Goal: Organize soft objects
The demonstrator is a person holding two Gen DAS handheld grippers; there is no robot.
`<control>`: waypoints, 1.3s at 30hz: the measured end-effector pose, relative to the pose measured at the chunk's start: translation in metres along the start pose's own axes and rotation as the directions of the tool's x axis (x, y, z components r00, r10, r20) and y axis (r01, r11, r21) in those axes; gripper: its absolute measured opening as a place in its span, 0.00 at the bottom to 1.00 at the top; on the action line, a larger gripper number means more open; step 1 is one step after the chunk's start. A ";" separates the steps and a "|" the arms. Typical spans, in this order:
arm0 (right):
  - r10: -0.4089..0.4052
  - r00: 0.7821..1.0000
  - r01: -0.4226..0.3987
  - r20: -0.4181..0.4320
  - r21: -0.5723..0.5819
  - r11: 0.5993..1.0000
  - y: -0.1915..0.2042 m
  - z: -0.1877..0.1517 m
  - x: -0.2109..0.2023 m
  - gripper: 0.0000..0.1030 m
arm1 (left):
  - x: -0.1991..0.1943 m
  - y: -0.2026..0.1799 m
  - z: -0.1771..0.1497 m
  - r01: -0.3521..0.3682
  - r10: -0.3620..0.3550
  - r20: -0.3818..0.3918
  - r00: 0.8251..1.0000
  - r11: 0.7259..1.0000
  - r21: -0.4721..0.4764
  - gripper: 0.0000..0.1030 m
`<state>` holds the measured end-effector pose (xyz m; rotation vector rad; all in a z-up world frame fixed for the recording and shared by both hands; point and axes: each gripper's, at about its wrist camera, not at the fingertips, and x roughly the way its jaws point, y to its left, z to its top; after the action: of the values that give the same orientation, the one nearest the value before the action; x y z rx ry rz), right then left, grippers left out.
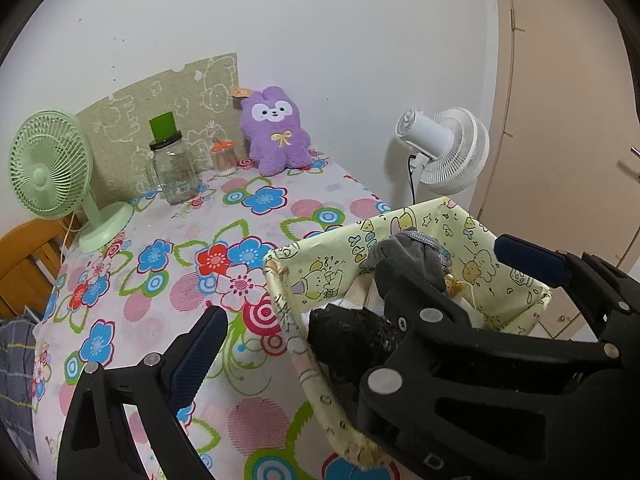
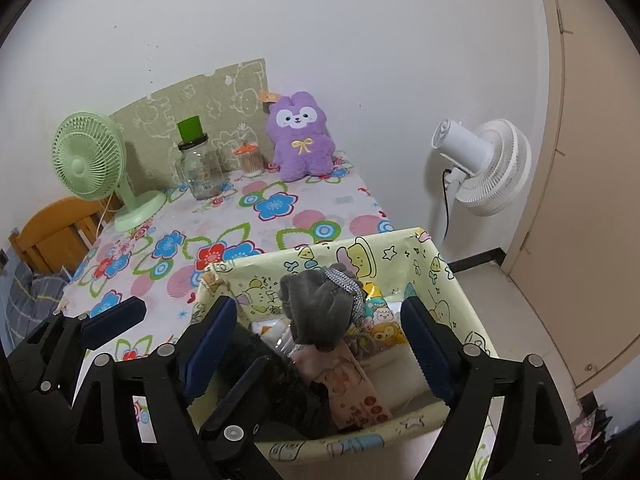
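Observation:
A yellow cartoon-print basket [image 2: 360, 252] stands at the table's near right edge, holding a grey soft item [image 2: 320, 308], a black fuzzy item [image 2: 292, 384] and a pink printed item [image 2: 352, 392]. My right gripper [image 2: 320, 344] is open, its fingers over the basket on either side of the grey item. My left gripper [image 1: 360, 292] is open and empty, straddling the basket's left rim [image 1: 280, 280]; the black item [image 1: 352, 336] lies between its fingers. A purple plush rabbit [image 1: 276, 132] sits against the far wall and also shows in the right wrist view [image 2: 302, 136].
On the floral tablecloth [image 1: 160, 280] stand a green desk fan [image 1: 52, 172], a glass jar [image 1: 174, 168] with a green cup behind it, and a small swab jar [image 1: 224, 156]. A white fan [image 1: 448, 148] stands right of the table. A wooden chair [image 1: 24, 256] is at the left.

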<state>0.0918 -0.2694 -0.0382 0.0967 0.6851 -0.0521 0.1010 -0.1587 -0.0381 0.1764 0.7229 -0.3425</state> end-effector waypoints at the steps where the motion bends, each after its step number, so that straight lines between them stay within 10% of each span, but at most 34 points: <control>1: 0.001 1.000 -0.001 0.006 -0.004 1.000 0.002 -0.001 -0.003 0.88 | -0.003 0.001 -0.001 -0.003 0.003 0.004 1.000 1.000 -0.004 0.96; 39: 0.075 0.983 -0.064 0.165 -0.071 0.995 0.084 -0.012 -0.111 0.93 | -0.130 0.095 -0.046 -0.182 0.206 0.142 0.968 0.969 -0.166 1.00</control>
<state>0.0048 -0.1827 0.0288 0.0527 0.5147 0.0294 0.0161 -0.0256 0.0193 0.0733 0.5657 -0.1110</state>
